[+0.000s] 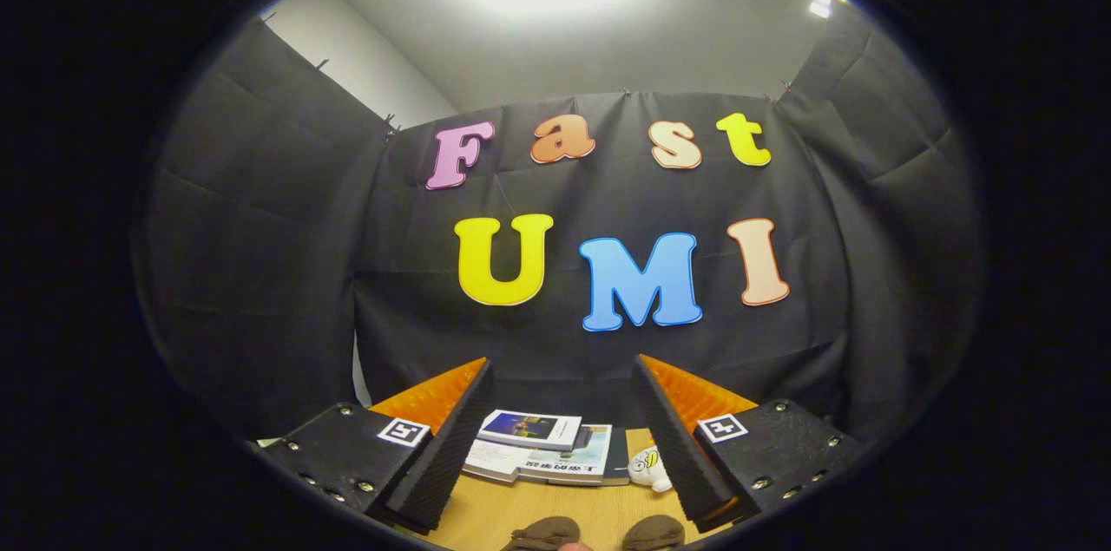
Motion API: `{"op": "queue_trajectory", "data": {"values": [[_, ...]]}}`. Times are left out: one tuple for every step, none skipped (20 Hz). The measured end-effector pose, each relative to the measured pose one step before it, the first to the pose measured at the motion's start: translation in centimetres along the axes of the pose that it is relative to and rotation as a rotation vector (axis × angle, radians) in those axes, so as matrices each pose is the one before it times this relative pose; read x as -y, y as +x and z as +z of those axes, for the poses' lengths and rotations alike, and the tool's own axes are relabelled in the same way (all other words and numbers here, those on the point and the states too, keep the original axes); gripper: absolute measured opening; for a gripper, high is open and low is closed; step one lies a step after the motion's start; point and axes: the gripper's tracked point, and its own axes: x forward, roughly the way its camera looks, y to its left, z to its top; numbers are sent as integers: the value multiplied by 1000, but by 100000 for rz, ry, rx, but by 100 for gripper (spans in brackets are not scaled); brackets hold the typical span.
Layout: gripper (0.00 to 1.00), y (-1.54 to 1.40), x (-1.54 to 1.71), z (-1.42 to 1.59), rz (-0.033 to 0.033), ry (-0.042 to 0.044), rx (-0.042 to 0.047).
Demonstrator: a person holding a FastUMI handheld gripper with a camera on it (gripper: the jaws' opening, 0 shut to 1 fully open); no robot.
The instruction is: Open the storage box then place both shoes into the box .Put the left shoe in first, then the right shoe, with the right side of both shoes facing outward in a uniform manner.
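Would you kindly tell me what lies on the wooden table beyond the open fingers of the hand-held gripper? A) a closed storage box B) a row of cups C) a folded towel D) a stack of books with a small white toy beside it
D: past the open, empty hand-held gripper, a stack of books lies on the wooden table, with a small white toy just beside it by one finger.

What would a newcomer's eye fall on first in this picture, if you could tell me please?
Most likely the gripper itself, its two fingers spread wide open and holding nothing. Between them, on the wooden table, lies a stack of books, with a small white toy beside the right finger. Nearest the camera, two brown shoe tips peek up.
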Motion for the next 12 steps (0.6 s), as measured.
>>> {"op": "queue_trajectory", "data": {"values": [[97, 2, -200, -75, 277, -8, -25], [97, 7, -169, 45, 424, -72, 92], [97, -73, -261, -68, 453, 24, 86], [97, -89, -154, -98, 337, 229, -78], [97, -68, -308, -389, 998, 695, -490], [97, -154, -491, -280, 1657, 1070, -628], [97, -176, -438, -380, 1350, 1110, -809], [97, -241, -445, -242, 1403, 1076, -496], [97, -175, -416, -173, 1202, 824, 43], [97, -182, -262, -24, 601, 526, 275], [97, -188, -332, -326, 490, 728, -114], [97, -90, -439, -429, 1145, 1363, -673]]}}
